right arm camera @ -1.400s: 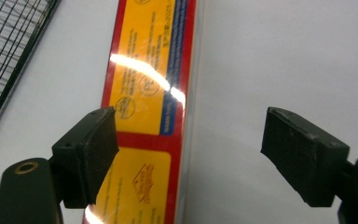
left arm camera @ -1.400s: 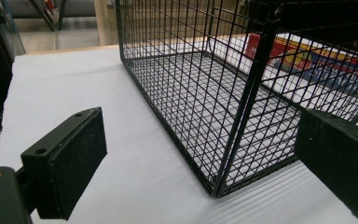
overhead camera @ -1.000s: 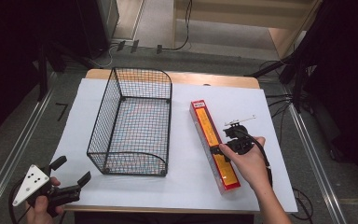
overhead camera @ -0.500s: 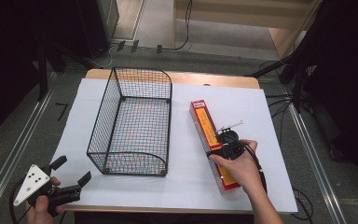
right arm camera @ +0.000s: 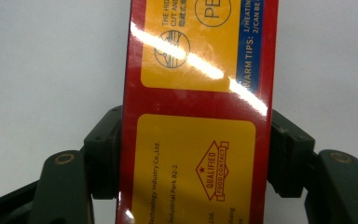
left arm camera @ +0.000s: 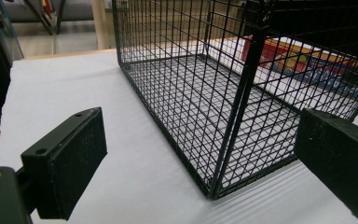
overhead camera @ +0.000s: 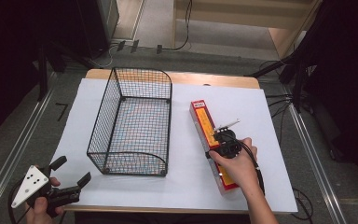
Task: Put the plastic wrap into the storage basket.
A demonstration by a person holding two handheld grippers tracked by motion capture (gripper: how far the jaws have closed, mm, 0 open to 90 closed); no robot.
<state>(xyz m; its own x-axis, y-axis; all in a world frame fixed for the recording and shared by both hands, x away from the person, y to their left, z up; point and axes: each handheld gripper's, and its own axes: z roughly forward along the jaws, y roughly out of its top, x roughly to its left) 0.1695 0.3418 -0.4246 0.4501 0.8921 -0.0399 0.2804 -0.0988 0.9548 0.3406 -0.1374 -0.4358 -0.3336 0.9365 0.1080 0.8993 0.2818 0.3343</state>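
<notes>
In the right gripper view we see the right gripper (right arm camera: 193,154) with one jaw on each long side of the red and yellow box (right arm camera: 193,116), the pads meeting its two edges. These jaws have just been closing, and the box now lies between them: a second ago the gripper hovered beside the box with its jaws wider, and half a second ago it had come down over the box. We judge from this that the reach is finished and the grasp is made, so that lifting is the step at hand. Relative to the box, the jaws sit across its width somewhat nearer the person's end than its middle, as the high view of the right gripper (overhead camera: 224,143) on the box (overhead camera: 204,122) shows; a lift from there may tip the far end downwards. The box lies flat on the white sheet (overhead camera: 186,177), lengthwise away from the person. To the left of the box stands the black wire basket (overhead camera: 133,123), apart from it and open at the top, which we take as the likely destination. Further left of the box, beyond the basket's near corner, the left gripper (overhead camera: 70,171) rests at the sheet's edge with its jaws spread and nothing between them, as it did a second ago; its own view faces the basket (left arm camera: 223,93).
</notes>
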